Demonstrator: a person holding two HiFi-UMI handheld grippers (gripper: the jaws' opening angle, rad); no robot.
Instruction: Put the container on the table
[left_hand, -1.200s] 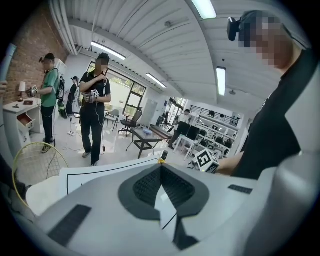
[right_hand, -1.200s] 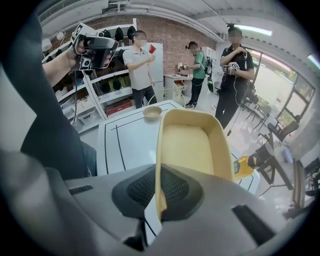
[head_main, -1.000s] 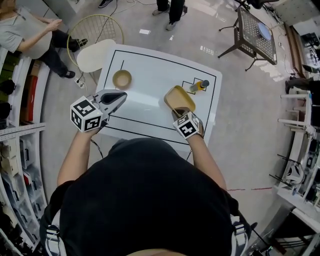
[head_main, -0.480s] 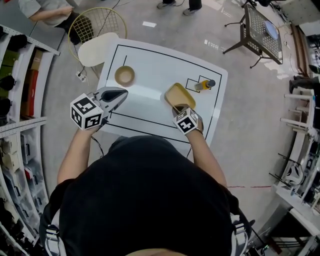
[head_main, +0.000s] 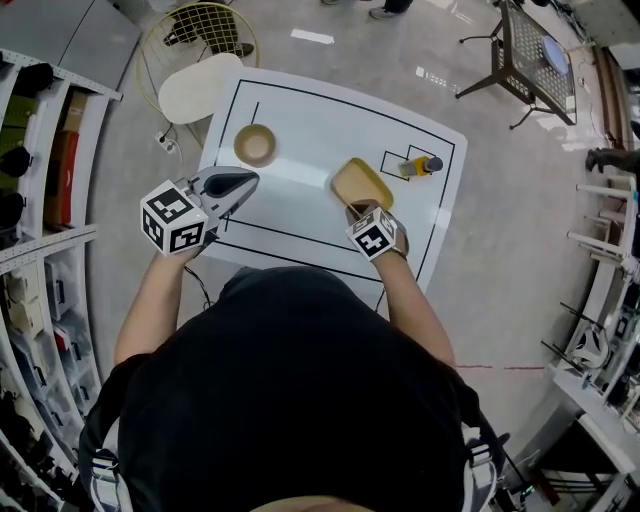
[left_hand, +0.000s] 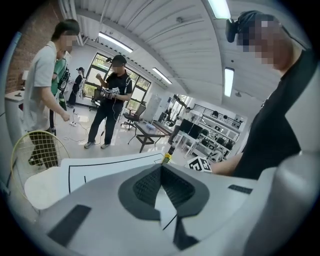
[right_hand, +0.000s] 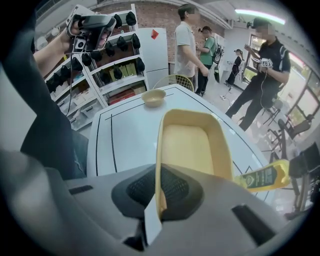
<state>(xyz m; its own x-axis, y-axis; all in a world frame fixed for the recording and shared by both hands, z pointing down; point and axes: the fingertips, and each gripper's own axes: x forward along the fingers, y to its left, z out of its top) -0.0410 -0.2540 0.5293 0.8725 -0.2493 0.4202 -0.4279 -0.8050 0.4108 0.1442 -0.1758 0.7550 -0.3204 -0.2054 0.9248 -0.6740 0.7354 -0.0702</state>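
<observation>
A shallow yellow container (head_main: 362, 184) is low over the right half of the white table (head_main: 300, 215). My right gripper (head_main: 358, 208) is shut on its near rim. In the right gripper view the pads (right_hand: 175, 190) pinch the container's (right_hand: 192, 145) thin wall and the tray reaches away from the jaws. I cannot tell whether its bottom touches the table. My left gripper (head_main: 243, 183) hangs over the table's near left part. It is shut with nothing in it, and its pads (left_hand: 172, 187) meet at the tip in the left gripper view.
A small tan bowl (head_main: 255, 145) stands at the table's far left. A yellow bottle (head_main: 420, 166) with a dark cap stands in an outlined box just right of the container. A white chair (head_main: 200, 85) sits beyond the far left corner. Shelves (head_main: 35, 200) run along the left, and people stand past the table.
The right gripper has sunk with the yellow container towards the table top. The left gripper has hardly shifted. The head view has drifted, so the table sits a bit higher in frame.
</observation>
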